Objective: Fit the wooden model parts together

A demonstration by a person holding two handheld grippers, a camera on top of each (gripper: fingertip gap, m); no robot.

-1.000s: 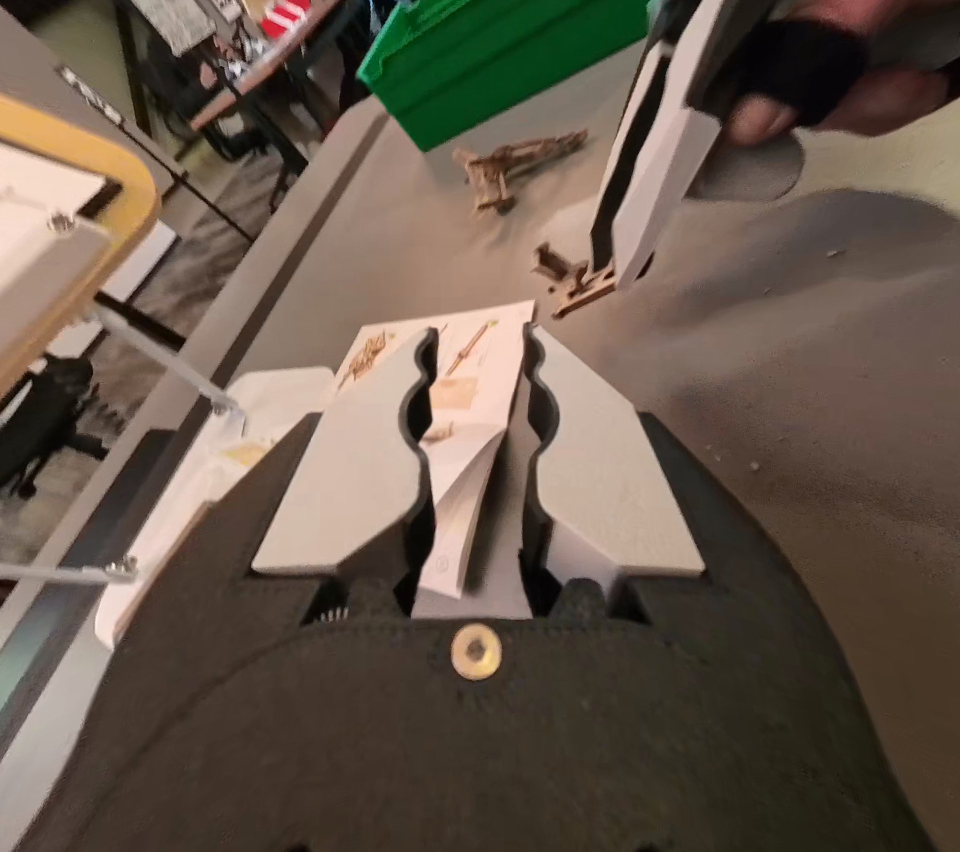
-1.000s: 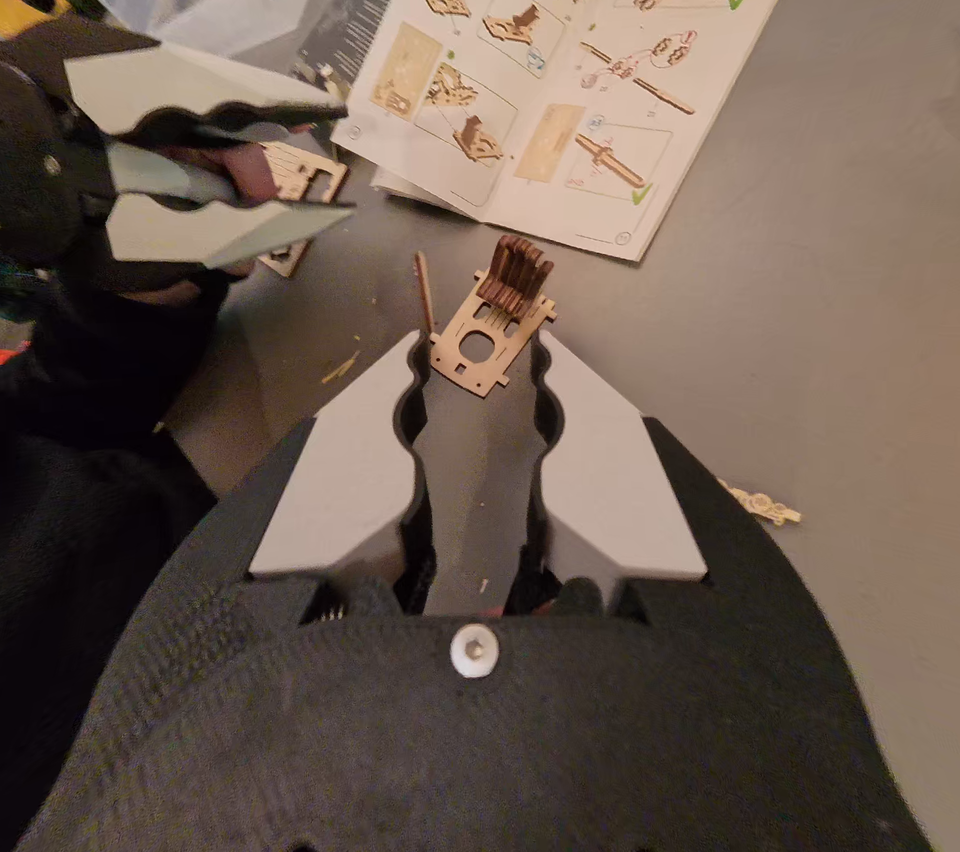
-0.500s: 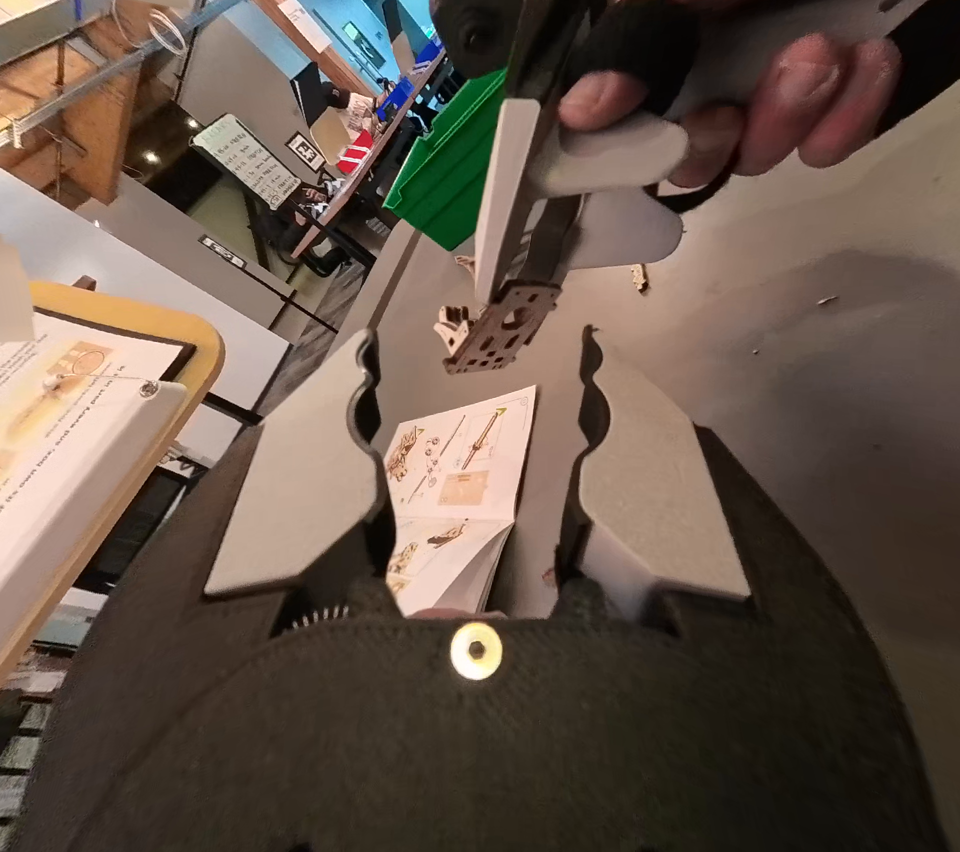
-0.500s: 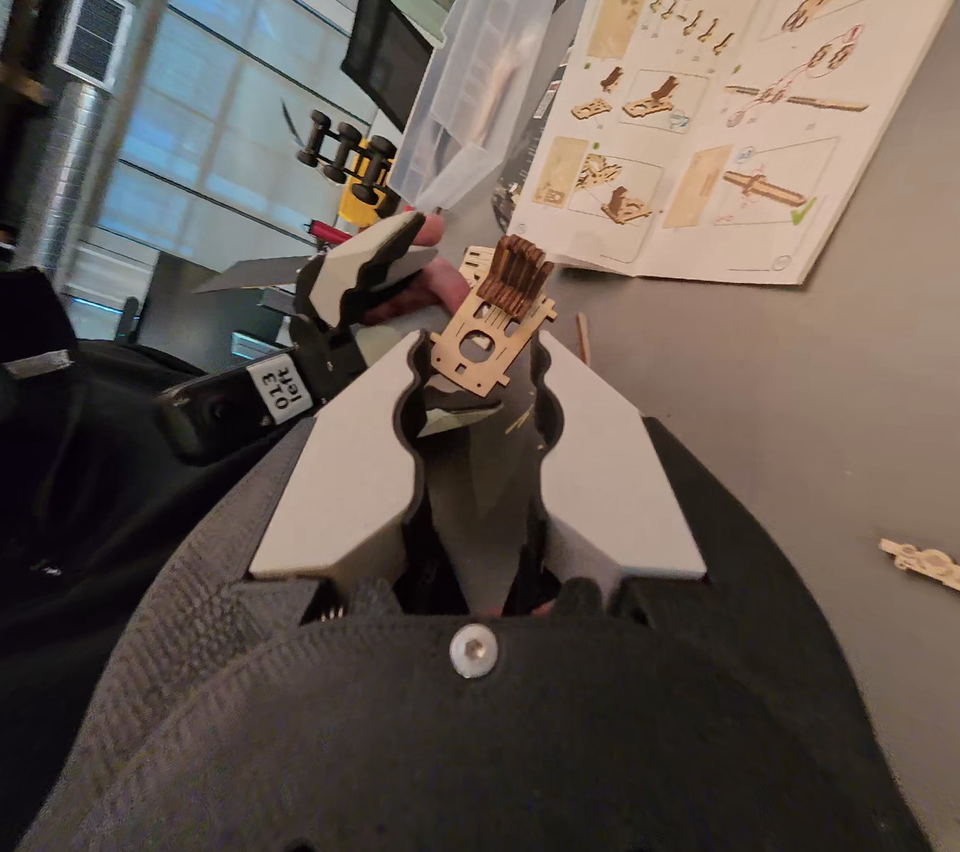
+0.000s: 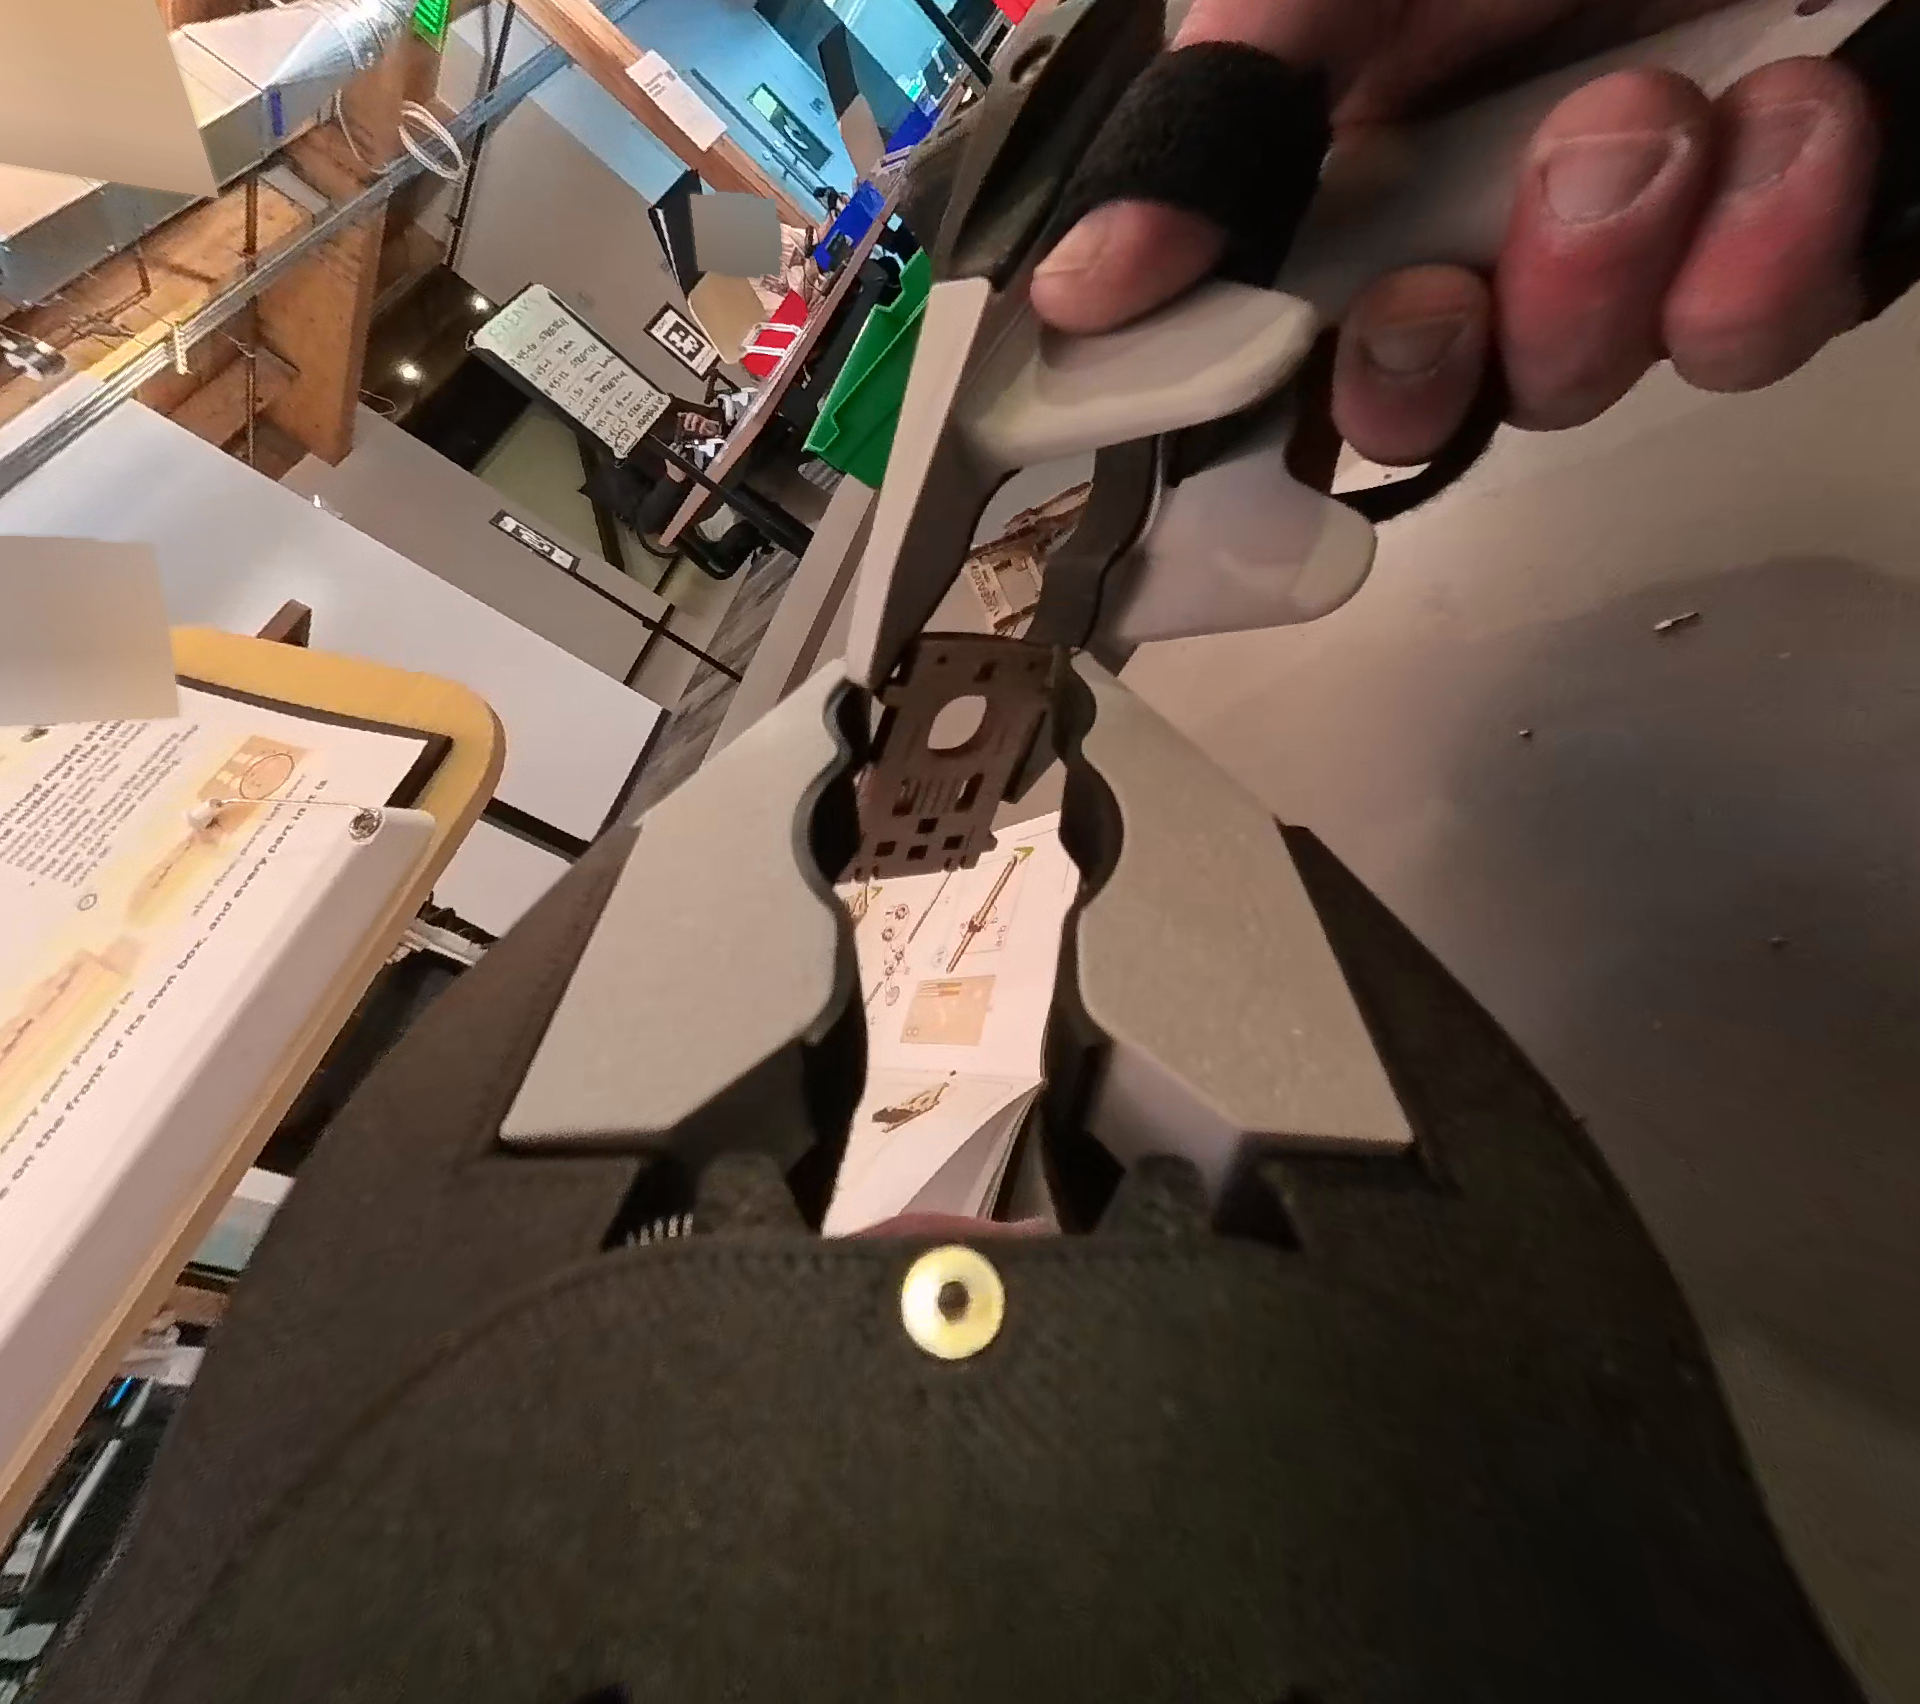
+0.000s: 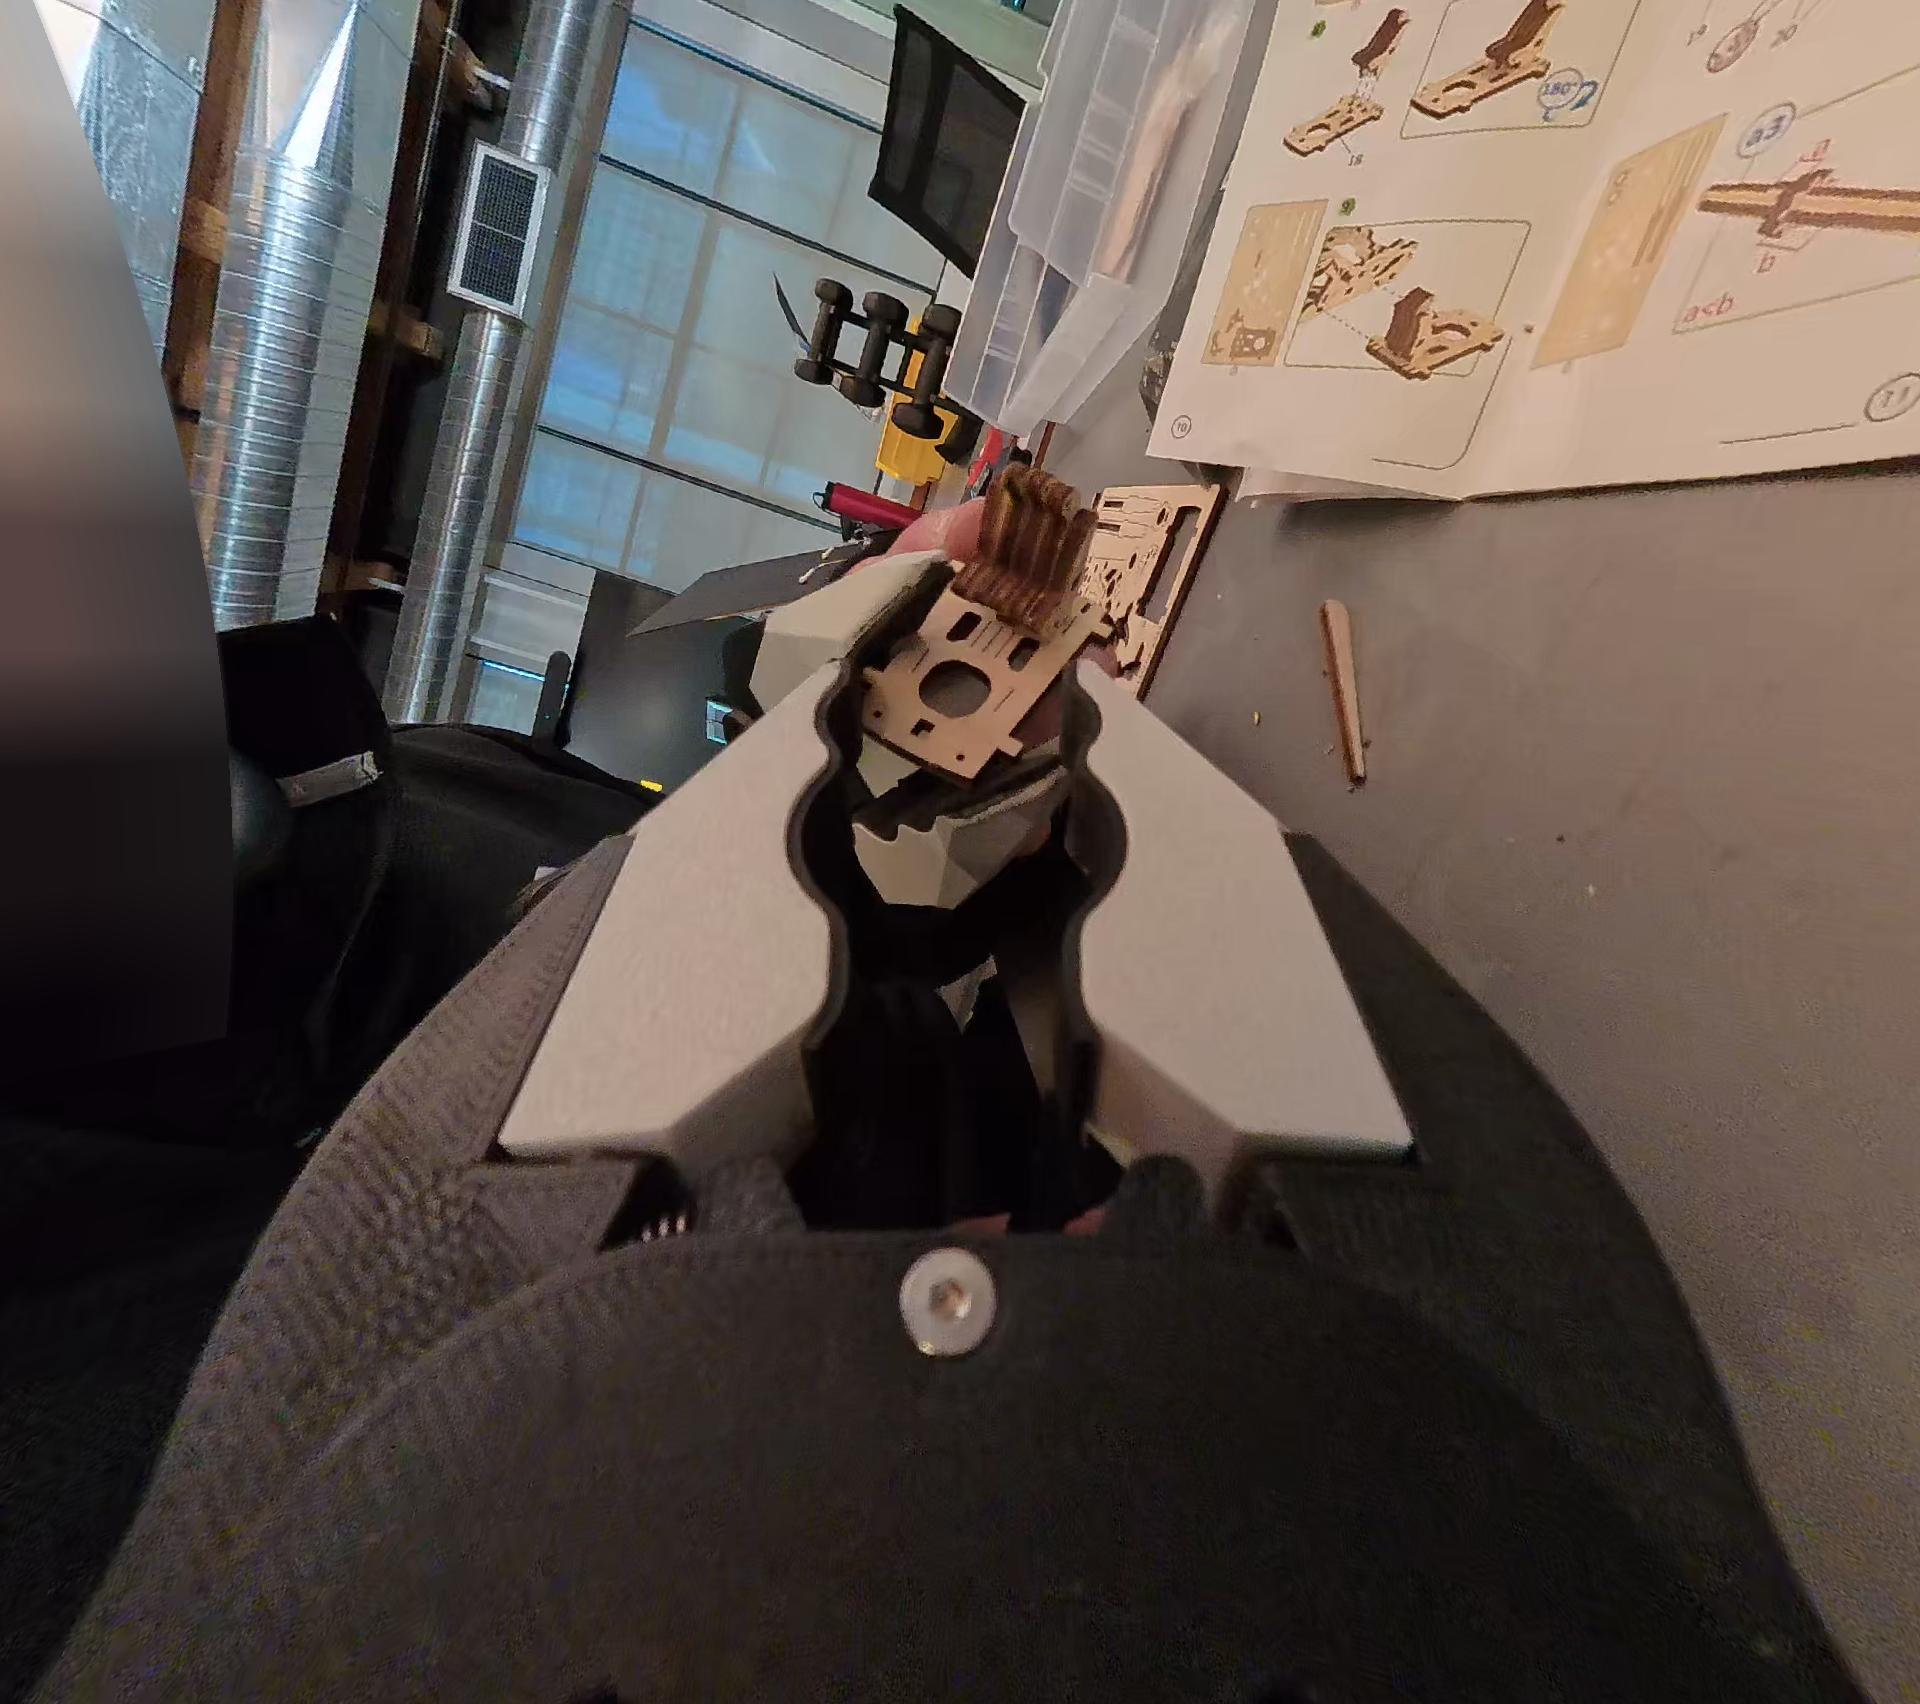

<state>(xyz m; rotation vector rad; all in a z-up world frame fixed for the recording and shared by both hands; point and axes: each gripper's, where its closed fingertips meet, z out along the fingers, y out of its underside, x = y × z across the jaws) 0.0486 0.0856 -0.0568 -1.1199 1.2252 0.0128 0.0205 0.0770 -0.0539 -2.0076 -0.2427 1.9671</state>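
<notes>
A small wooden base plate (image 6: 904,704) with a brown ribbed block (image 6: 1029,542) on it is held in the air. My right gripper (image 6: 956,688) is shut on the plate's side edges. In the left wrist view the plate shows its dark underside (image 5: 935,781). My left gripper (image 5: 956,704) has its jaws closed against the plate's two side edges, just below the right gripper (image 5: 977,631), which reaches down from above in a person's hand (image 5: 1558,148). One left finger (image 6: 821,626) shows beside the plate in the right wrist view.
An open instruction booklet (image 6: 1558,148) lies on the grey table (image 6: 1558,823), and shows under my left gripper (image 5: 935,1010). Nearby are a clear plastic box (image 6: 1101,148), a punched wooden sheet (image 6: 1164,553), a wooden stick (image 6: 1340,688), another wooden assembly (image 5: 1013,574) and a green bin (image 5: 862,387). The grippers are tip to tip, or close to it.
My right gripper lifted the plate off the table and brought it to the left gripper. The left gripper opened wide, rose, then closed around the plate.
</notes>
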